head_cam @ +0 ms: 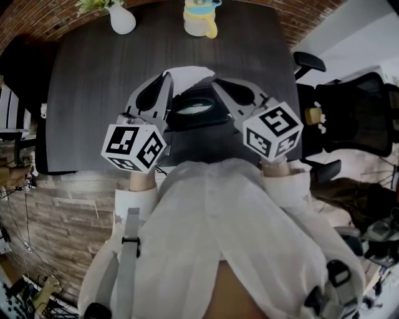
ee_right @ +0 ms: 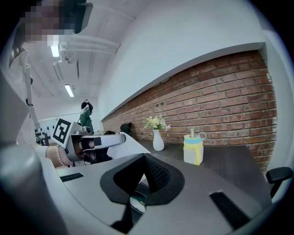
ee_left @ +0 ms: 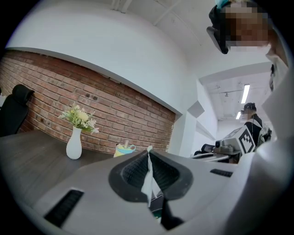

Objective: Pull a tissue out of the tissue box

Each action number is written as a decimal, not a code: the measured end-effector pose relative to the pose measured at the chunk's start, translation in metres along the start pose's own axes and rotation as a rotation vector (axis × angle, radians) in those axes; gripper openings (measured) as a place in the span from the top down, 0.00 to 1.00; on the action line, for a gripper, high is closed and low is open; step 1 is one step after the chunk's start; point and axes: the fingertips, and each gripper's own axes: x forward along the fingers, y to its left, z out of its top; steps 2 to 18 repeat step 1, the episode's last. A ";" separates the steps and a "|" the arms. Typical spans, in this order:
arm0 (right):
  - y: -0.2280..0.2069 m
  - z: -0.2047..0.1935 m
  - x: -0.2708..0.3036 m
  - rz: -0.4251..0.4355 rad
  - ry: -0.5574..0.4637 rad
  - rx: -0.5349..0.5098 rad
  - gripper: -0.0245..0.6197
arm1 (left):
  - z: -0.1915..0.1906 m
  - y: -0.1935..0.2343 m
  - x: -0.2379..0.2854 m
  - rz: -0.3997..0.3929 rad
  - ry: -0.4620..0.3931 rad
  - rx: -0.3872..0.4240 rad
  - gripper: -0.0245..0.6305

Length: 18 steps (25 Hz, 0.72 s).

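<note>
The left tongs [head_cam: 164,78] [ee_left: 148,152] are clenched on the tissue [head_cam: 187,74] [ee_left: 147,181]: in the left gripper view a thin white sheet runs down between the two ribbed pads, pinched along their whole length. The right tongs [head_cam: 216,82] [ee_right: 144,156] are also pressed together at the tip. The tissue's far edge reaches them in the head view, and a pale strip shows in the narrow gap lower down between the pads.

The dark wooden bench [head_cam: 93,93] fills the upper half of the head view, with a brick wall behind it and a black office chair [head_cam: 355,112] off its right side. The black tissue box [head_cam: 211,118] lies flat on the bench's near part, directly below the two tongs, its oval opening facing up. The tissue hangs above the box, stretched between the two tips, and in the right gripper view it shows as a white sheet [ee_right: 127,143] beside the left tongs.

At the far edge of the bench stand a white vase [head_cam: 122,19] [ee_left: 73,145] [ee_right: 158,141] with flowers and, well apart to its right, a yellow cup [head_cam: 201,17] [ee_right: 193,149] with a blue lid.
</note>
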 end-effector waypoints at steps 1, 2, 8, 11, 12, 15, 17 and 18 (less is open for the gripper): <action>0.000 0.000 0.000 0.000 0.002 -0.001 0.96 | 0.000 0.000 0.000 0.000 0.000 -0.003 0.95; 0.000 0.000 0.000 0.000 0.002 -0.001 0.96 | 0.000 0.000 0.000 0.000 0.000 -0.003 0.95; 0.000 0.000 0.000 0.000 0.002 -0.001 0.96 | 0.000 0.000 0.000 0.000 0.000 -0.003 0.95; 0.000 0.000 0.000 0.000 0.002 -0.001 0.96 | 0.000 0.000 0.000 0.000 0.000 -0.003 0.95; 0.000 0.000 0.000 0.000 0.002 -0.001 0.96 | 0.000 0.000 0.000 0.000 0.000 -0.003 0.95; 0.000 0.000 0.000 0.000 0.002 -0.001 0.96 | 0.000 0.000 0.000 0.000 0.000 -0.003 0.95; 0.000 0.000 0.000 0.000 0.002 -0.001 0.96 | 0.000 0.000 0.000 0.000 0.000 -0.003 0.95; 0.000 0.000 0.000 0.000 0.002 -0.001 0.96 | 0.000 0.000 0.000 0.000 0.000 -0.003 0.95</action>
